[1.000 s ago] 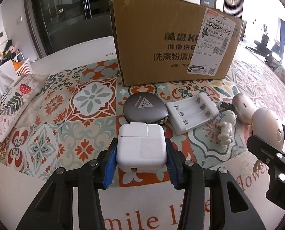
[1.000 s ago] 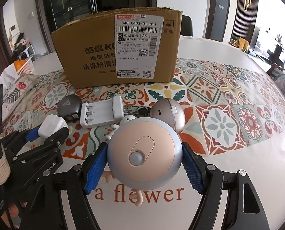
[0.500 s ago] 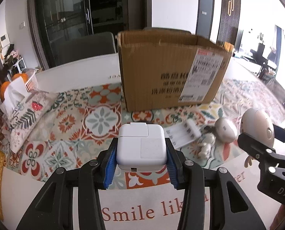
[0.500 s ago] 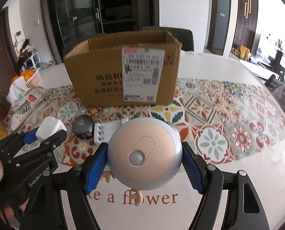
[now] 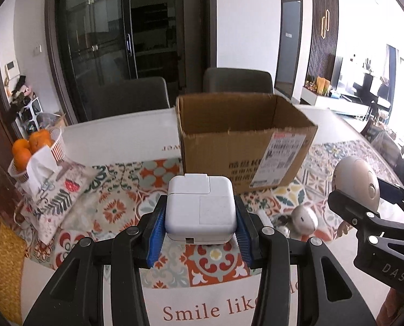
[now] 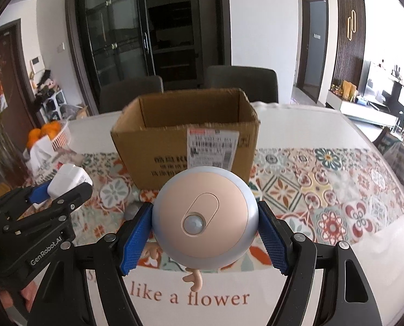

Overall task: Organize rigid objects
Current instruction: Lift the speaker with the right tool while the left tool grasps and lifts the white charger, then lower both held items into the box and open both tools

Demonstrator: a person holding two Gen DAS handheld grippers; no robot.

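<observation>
— Orange fruit in a white ribbed plastic basket (image 5: 40,146) at the far left, a floral fabric pouch (image 5: 58,201) beside it on the patterned tile-print tablecloth (image 5: 115,212). What's the left gripper (image 5: 200,218) got?

— A white square plastic power adapter (image 5: 200,212), pinched between the blue pads (image 5: 156,231), lifted above the cloth. The jaws are closed to the adapter's width.

— And behind it?

— An open brown cardboard box (image 5: 242,138) with a shipping label, standing on the cloth, top open, its floor out of sight. Two grey chairs (image 5: 131,97) are behind the table.

— Further right?

— A small silver-beige rounded gadget (image 5: 305,217) lies on the cloth, right of the adapter. Then the right gripper (image 6: 204,229), clamped around a round peach-and-silver sensor light (image 6: 204,217) with little antler-like feet, held in the air in front of the box.
</observation>
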